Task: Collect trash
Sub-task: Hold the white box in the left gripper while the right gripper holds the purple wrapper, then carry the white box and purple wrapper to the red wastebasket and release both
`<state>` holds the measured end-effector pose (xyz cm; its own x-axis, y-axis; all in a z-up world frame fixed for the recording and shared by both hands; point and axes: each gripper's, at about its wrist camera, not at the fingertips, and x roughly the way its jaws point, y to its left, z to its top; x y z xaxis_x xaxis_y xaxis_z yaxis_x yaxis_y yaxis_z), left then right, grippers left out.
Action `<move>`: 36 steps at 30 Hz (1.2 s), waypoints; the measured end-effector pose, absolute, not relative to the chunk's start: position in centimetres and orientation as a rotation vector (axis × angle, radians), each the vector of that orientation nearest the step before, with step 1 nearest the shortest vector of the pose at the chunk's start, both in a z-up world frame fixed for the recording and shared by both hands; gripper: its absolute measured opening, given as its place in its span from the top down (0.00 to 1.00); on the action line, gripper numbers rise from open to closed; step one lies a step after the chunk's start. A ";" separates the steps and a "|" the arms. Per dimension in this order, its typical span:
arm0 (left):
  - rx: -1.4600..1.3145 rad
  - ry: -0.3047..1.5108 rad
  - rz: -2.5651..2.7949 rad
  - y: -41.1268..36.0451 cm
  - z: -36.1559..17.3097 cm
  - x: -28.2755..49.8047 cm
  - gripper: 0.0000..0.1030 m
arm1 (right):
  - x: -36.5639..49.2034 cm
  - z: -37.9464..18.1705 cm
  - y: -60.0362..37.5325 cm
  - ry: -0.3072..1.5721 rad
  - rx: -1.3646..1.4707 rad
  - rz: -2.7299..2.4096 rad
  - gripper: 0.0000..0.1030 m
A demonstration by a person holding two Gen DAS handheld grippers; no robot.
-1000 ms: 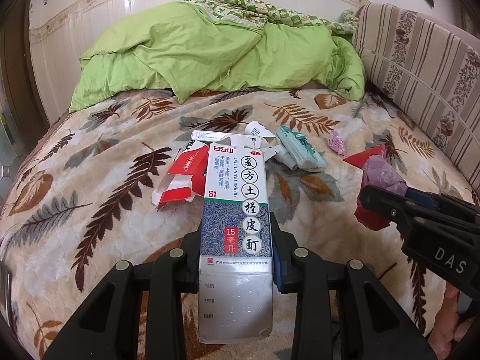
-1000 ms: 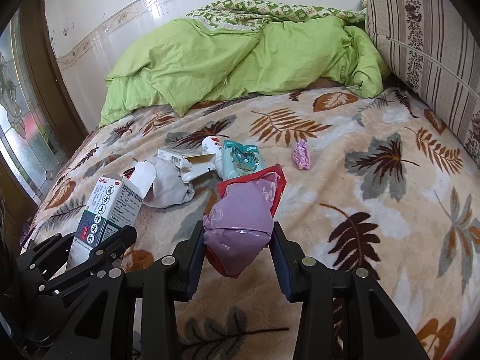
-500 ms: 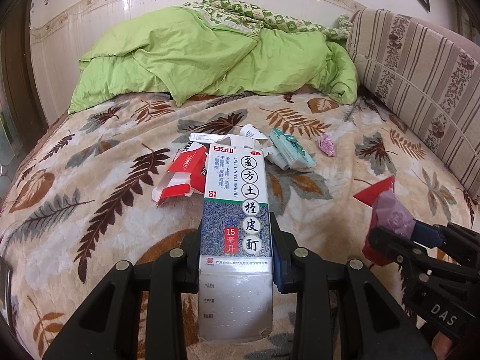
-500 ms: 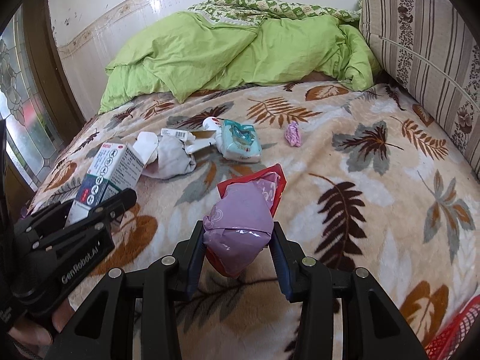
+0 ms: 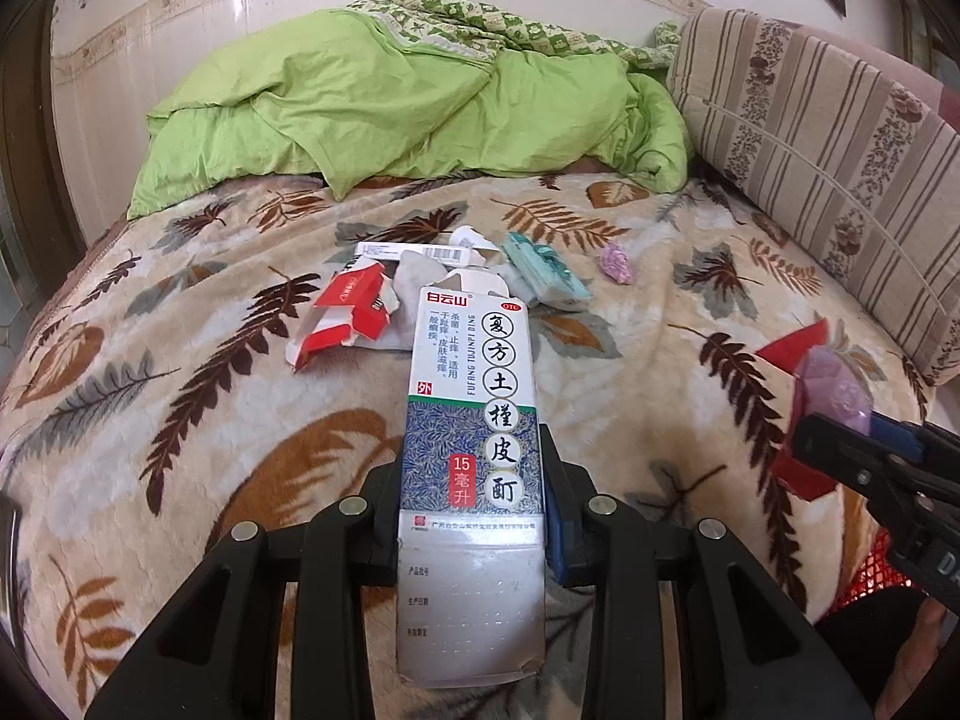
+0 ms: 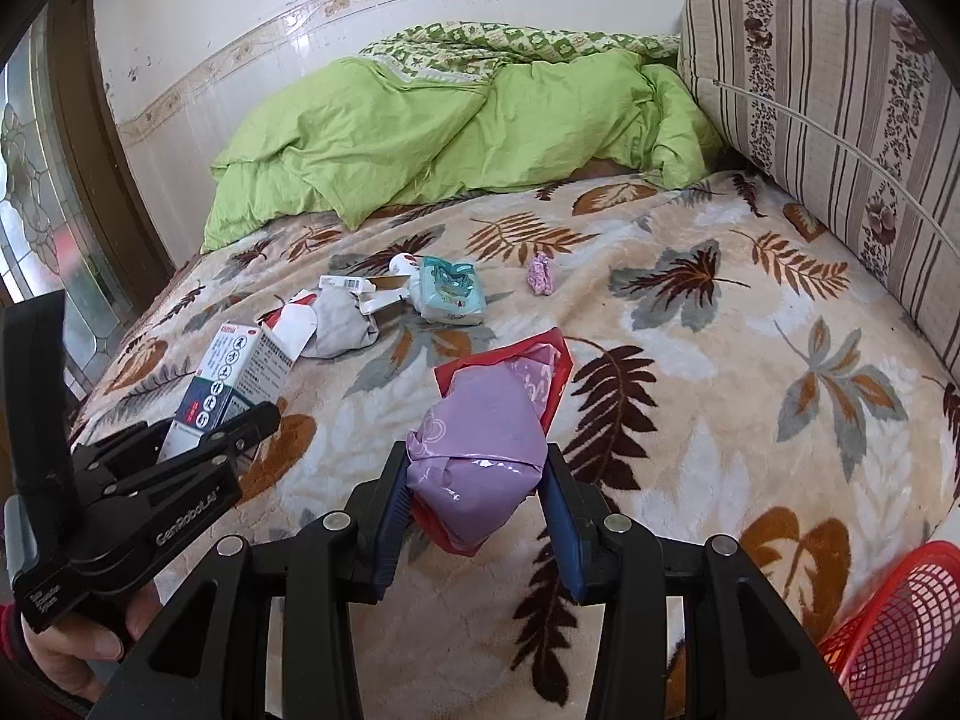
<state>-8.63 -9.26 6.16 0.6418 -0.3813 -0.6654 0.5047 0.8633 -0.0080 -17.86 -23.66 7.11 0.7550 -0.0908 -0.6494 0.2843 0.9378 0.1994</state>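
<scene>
My left gripper (image 5: pixel 471 474) is shut on a tall white and blue medicine box (image 5: pixel 471 420) with its top flap open, held above the bed. In the right wrist view the same box (image 6: pixel 231 381) and left gripper (image 6: pixel 240 420) show at the left. My right gripper (image 6: pixel 477 480) is shut on a purple pouch (image 6: pixel 480 450) bundled with a red wrapper (image 6: pixel 510 360); in the left wrist view that pouch (image 5: pixel 831 384) shows at the right edge. More trash lies mid-bed: a torn red and white box (image 5: pixel 345 315), a teal tissue pack (image 6: pixel 450 291), a white carton (image 6: pixel 354 288), a small pink wad (image 6: pixel 540 273).
The bed carries a leaf-patterned blanket (image 6: pixel 720 360), with a green duvet (image 6: pixel 456 138) heaped at the far end and a striped cushion (image 6: pixel 840 108) along the right. A red mesh basket (image 6: pixel 894 618) sits at the bottom right, off the bed's near edge. A glass door (image 6: pixel 36 204) stands at left.
Both grippers have drawn back from the trash pile toward the bed's near edge, each keeping its item. The red basket has come into the right wrist view at bottom right.
</scene>
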 end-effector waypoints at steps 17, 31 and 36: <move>0.231 0.744 -0.704 -11.8 7.2 -15.5 0.69 | -24.9 8.2 -27.2 0.678 0.418 -0.187 0.57; 0.296 0.745 -1.117 -24.8 12.4 -23.4 0.69 | -40.0 9.0 -39.2 0.624 0.579 -0.539 0.57; 0.313 0.824 -1.260 -29.9 11.7 -26.8 0.69 | -42.8 8.6 -40.6 0.629 0.593 -0.593 0.57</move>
<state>-26.84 -29.86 11.69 0.0735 -0.7136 -0.6967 0.9243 0.3111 -0.2212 -42.80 -40.57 8.61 0.6595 -0.3200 -0.6802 0.6599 0.6798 0.3200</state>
